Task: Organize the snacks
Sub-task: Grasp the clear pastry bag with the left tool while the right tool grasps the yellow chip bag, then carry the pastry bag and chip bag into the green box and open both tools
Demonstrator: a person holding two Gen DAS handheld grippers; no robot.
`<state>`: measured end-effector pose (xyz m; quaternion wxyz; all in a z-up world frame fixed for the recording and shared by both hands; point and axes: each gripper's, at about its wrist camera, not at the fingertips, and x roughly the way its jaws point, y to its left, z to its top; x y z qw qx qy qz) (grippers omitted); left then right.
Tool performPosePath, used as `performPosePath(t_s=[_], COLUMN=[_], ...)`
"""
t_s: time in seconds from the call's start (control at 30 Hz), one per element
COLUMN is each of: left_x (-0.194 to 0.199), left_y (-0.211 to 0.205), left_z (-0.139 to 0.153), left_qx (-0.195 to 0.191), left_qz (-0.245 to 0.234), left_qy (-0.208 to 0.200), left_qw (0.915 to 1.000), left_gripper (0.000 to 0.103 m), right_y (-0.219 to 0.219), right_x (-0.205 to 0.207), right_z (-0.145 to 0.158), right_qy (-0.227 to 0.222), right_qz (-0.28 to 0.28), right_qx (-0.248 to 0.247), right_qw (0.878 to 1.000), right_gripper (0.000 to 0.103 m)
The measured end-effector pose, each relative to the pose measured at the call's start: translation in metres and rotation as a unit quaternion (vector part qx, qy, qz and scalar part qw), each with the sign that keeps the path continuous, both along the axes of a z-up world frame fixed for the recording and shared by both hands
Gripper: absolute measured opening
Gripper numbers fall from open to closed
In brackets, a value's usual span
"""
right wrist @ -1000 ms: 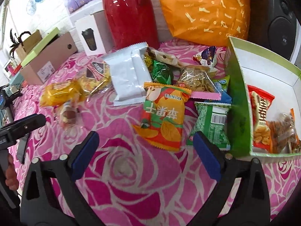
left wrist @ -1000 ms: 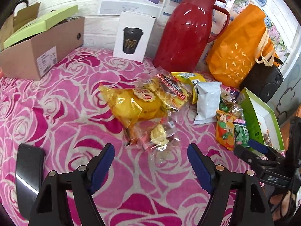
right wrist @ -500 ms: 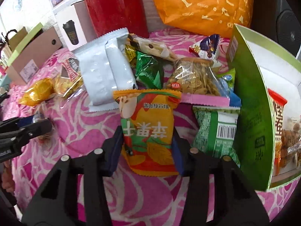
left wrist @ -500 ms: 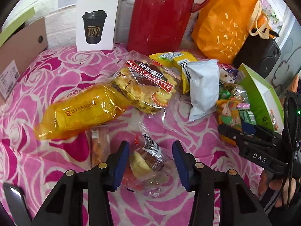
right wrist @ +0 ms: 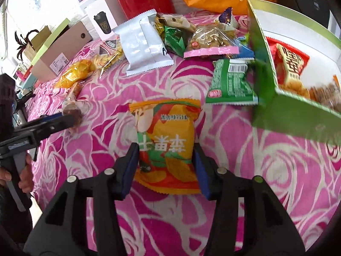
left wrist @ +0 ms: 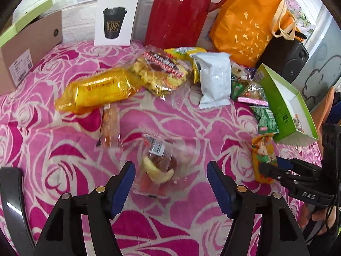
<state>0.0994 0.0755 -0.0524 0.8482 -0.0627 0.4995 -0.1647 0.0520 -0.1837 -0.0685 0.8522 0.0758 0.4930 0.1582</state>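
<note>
My left gripper (left wrist: 171, 181) is open, and a clear packet of small pastries (left wrist: 157, 166) lies on the pink rose cloth between its spread fingers, untouched. The right gripper (right wrist: 166, 166) is shut on an orange fruit-print snack packet (right wrist: 166, 136), held just above the cloth, left of the green snack box (right wrist: 277, 106). That box holds a red packet (right wrist: 289, 64) and brown snacks. In the left wrist view the right gripper (left wrist: 268, 168) grips the orange packet (left wrist: 263, 149) near the box (left wrist: 277, 104). The left gripper (right wrist: 64, 120) shows at the left edge of the right wrist view.
Loose snacks lie in a heap: a yellow bag (left wrist: 96, 89), a biscuit bag (left wrist: 162, 72), a white pouch (left wrist: 215, 81), a green packet (right wrist: 230, 83). Behind them stand a red thermos (left wrist: 177, 12), an orange bag (left wrist: 249, 21), a black speaker (left wrist: 287, 57) and a cardboard box (left wrist: 27, 51).
The right gripper closed on the orange packet and drew it back out of the heap. The left gripper narrowed around the clear packet, then spread wide again and backed off.
</note>
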Motion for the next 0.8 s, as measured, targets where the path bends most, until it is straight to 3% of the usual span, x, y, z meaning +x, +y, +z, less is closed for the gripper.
performPosePath(t_s=[0.07, 0.23, 0.37, 0.43, 0.67, 0.73, 0.8], left_x=[0.002, 0.005, 0.012, 0.013, 0.017, 0.017, 0.017], left_y=[0.000, 0.005, 0.003, 0.002, 0.008, 0.008, 0.005], left_z=[-0.004, 0.002, 0.004, 0.001, -0.012, -0.011, -0.011], left_qx=[-0.001, -0.021, -0.005, 0.000, -0.001, -0.002, 0.007], left_qz=[0.006, 0.019, 0.023, 0.023, 0.040, 0.041, 0.036], left_qy=[0.009, 0.001, -0.003, 0.002, 0.017, 0.014, 0.011], left_qw=[0.9999, 0.9996, 0.9997, 0.9997, 0.9990, 0.9990, 0.9993], left_gripper=[0.071, 0.070, 0.070, 0.058, 0.058, 0.050, 0.051], right_y=[0.001, 0.003, 0.003, 0.003, -0.001, 0.000, 0.000], right_x=[-0.002, -0.001, -0.003, -0.006, -0.006, -0.006, -0.005], right_z=[0.002, 0.006, 0.004, 0.004, 0.000, 0.000, -0.002], right_qy=[-0.004, -0.011, -0.008, -0.009, -0.011, -0.015, -0.015], right_qz=[-0.003, -0.006, -0.008, -0.008, -0.024, -0.026, -0.029], right_qx=[-0.005, -0.007, -0.004, -0.002, 0.006, 0.003, -0.001], right_qw=[1.000, 1.000, 1.000, 1.000, 1.000, 1.000, 0.999], right_gripper=[0.064, 0.065, 0.065, 0.065, 0.065, 0.065, 0.065])
